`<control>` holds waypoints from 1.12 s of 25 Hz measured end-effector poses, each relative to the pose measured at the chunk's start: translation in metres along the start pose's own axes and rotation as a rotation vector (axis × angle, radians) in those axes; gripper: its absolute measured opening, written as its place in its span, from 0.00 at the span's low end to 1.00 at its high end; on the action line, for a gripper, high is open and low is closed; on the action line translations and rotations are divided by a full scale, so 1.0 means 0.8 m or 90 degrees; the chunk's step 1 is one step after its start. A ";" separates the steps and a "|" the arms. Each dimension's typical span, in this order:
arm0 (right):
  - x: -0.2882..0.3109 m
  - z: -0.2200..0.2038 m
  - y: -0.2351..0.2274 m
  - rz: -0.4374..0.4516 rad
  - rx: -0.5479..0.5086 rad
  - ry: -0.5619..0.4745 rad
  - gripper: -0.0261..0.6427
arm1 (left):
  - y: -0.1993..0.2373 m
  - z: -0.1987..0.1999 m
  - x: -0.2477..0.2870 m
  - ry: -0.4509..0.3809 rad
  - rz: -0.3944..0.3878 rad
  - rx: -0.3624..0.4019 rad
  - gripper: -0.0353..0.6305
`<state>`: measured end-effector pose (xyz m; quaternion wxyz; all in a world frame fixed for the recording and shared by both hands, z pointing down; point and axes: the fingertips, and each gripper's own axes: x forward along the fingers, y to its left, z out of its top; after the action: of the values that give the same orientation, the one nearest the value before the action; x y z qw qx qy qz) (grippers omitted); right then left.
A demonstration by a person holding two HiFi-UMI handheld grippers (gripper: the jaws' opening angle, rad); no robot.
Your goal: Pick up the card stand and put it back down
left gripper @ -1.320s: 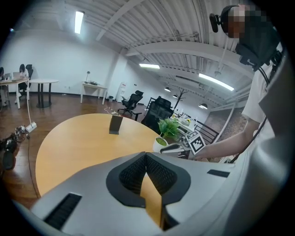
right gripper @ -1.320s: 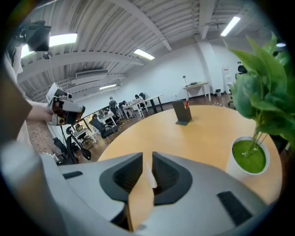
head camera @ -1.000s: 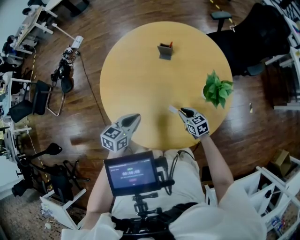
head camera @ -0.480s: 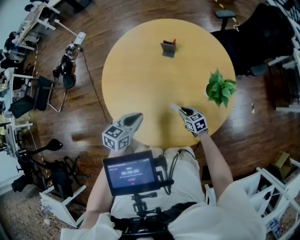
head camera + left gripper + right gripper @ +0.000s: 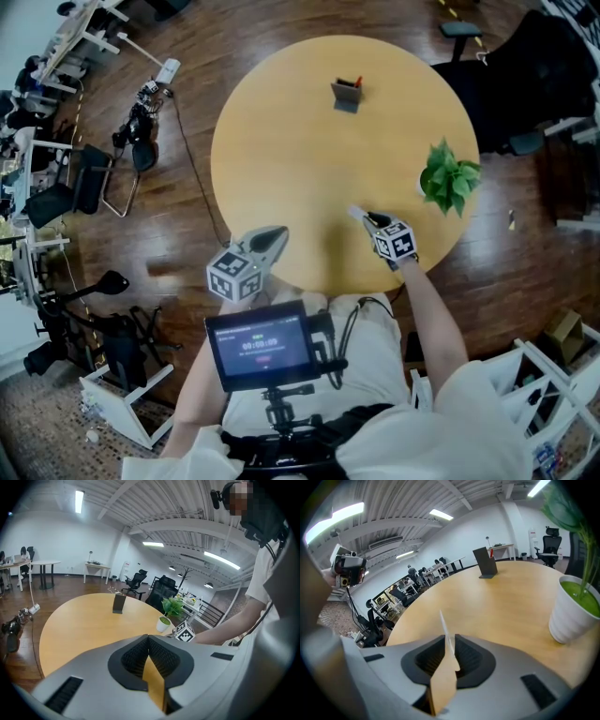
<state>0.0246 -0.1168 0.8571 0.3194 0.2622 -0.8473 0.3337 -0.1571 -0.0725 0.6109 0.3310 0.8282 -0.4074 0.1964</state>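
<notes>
We see a round yellow wooden table on a dark wood floor, with the small dark grey card stand at its far side. The left gripper has its fingers together, empty. The right gripper pinches what looks like a thin white card, and sits a little lower than before.

**Round Desk With Two Things Standing on It**

The desk has a round, pale yellow-brown wooden top with a smooth surface. It stands on a dark plank floor. Toward its far side, in from the rim, the dark card stand sits upright, with something small and red showing at its top edge. Close to the right rim stands a potted plant, leafy green in a white pot, well apart from the card stand.
</notes>
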 end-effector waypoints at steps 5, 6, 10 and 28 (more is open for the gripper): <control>0.010 -0.004 -0.001 0.000 -0.004 0.009 0.15 | 0.003 -0.001 -0.001 -0.001 0.002 -0.004 0.05; 0.012 -0.005 -0.001 0.000 -0.004 0.011 0.15 | 0.003 -0.001 -0.001 -0.001 0.002 -0.004 0.05; 0.017 -0.006 0.000 0.001 -0.002 0.016 0.15 | 0.004 0.001 -0.001 0.000 0.000 -0.004 0.05; -0.008 0.006 0.005 -0.015 -0.015 -0.012 0.08 | 0.006 0.002 -0.008 -0.009 0.002 -0.006 0.05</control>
<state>0.0244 -0.1166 0.8483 0.3183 0.2715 -0.8512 0.3170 -0.1651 -0.0723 0.6080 0.3318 0.8272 -0.4122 0.1893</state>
